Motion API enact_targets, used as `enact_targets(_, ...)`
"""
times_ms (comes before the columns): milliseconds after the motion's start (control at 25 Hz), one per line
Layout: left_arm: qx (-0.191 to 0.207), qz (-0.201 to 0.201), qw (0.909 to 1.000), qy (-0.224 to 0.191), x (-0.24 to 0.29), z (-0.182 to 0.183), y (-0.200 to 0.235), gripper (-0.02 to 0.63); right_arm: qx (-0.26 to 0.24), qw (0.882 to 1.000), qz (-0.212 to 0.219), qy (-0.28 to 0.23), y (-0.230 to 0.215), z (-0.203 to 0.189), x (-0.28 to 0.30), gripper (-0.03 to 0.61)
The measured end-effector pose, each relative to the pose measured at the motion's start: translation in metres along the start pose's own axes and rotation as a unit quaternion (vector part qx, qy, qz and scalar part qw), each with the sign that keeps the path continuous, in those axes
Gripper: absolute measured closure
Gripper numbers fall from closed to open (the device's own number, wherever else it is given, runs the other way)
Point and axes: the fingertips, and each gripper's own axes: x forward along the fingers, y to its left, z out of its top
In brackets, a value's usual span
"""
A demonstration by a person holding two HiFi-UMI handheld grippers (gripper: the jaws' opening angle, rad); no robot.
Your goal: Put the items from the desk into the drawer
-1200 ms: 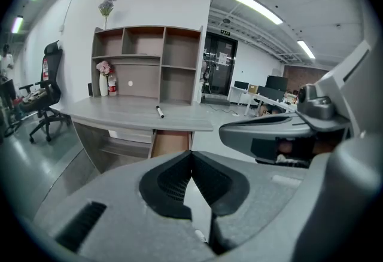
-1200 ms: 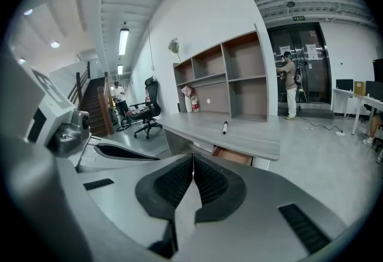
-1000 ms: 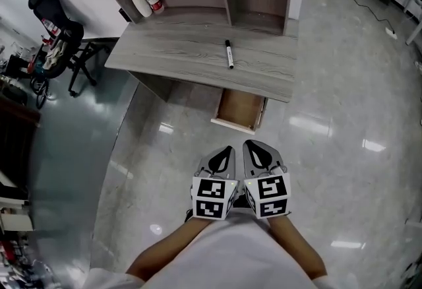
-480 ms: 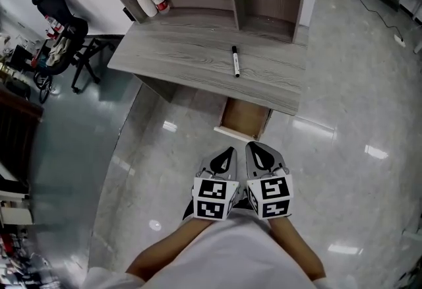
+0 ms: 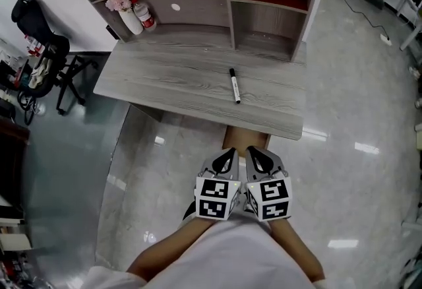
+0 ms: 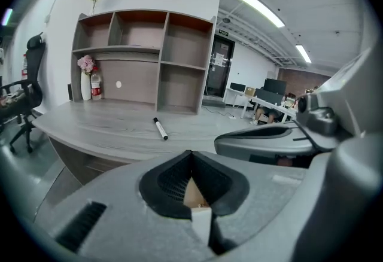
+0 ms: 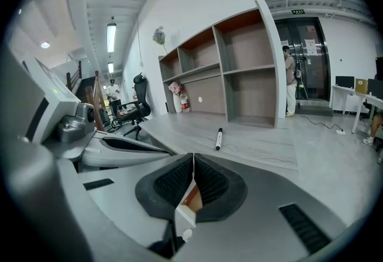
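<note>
Head view looks down on two grey hand-held grippers held side by side, close to the person's body, each with a cube of black-and-white square markers at its back. The left gripper (image 6: pixel 191 154) has its ribbed black pads pressed together with nothing between them. The right gripper (image 7: pixel 192 159) is likewise closed tight and empty.

Just ahead of both sets of jaw tips, the pale wooden drawer (image 5: pixel 245 139) stands pulled out from under the near edge of the grey wood-grain desk (image 5: pixel 165 83). Its brown inside shows through the small gap below each pair of pads.

Farther ahead of the jaws, the black marker pen with a white label (image 5: pixel 234 86) lies flat on the desk top, well apart from both grippers. It sits a little left of the left gripper's jaw line and a little right of the right gripper's, so it lies between the two lines.

Beyond the pen rises a brown open shelf unit (image 5: pixel 264 24). Far ahead and left of the jaws stand a white vase of pink flowers (image 5: pixel 125 14) and a red-and-white bottle (image 5: pixel 143 16).
</note>
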Motion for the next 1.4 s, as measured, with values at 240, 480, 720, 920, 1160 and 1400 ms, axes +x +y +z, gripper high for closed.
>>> enact_targets(240, -0.003, -0.029, 0.9996, 0.002, 0.027, 0.021, 0.035, 0.611, -0.005, 1.0, -0.011, -0.002, 0.0, 0.022, 0.046, 0.575)
enact_targets(480, 0.008, -0.045, 0.9989, 0.011, 0.049, 0.033, 0.07, 0.611, -0.012, 0.999, -0.042, 0.019, -0.01, 0.027, 0.093, 0.575)
enact_targets(720, 0.013, -0.054, 0.9983, 0.02, 0.066, 0.038, 0.104, 0.612, -0.012, 0.996, -0.073, 0.039, -0.028, 0.03, 0.137, 0.574)
enact_targets(920, 0.014, -0.056, 0.998, 0.023, 0.079, 0.045, 0.125, 0.611, -0.011, 0.994, -0.086, 0.067, -0.041, 0.026, 0.168, 0.535)
enact_targets(1160, 0.008, -0.062, 0.9978, 0.023, 0.094, 0.054, 0.137, 0.611, -0.005, 0.991, -0.095, 0.099, -0.057, 0.016, 0.194, 0.486)
enact_targets(1400, 0.007, -0.064, 0.9974, 0.032, 0.104, 0.052, 0.143, 0.611, 0.0, 0.985, -0.103, 0.135, -0.074, 0.0, 0.22, 0.486)
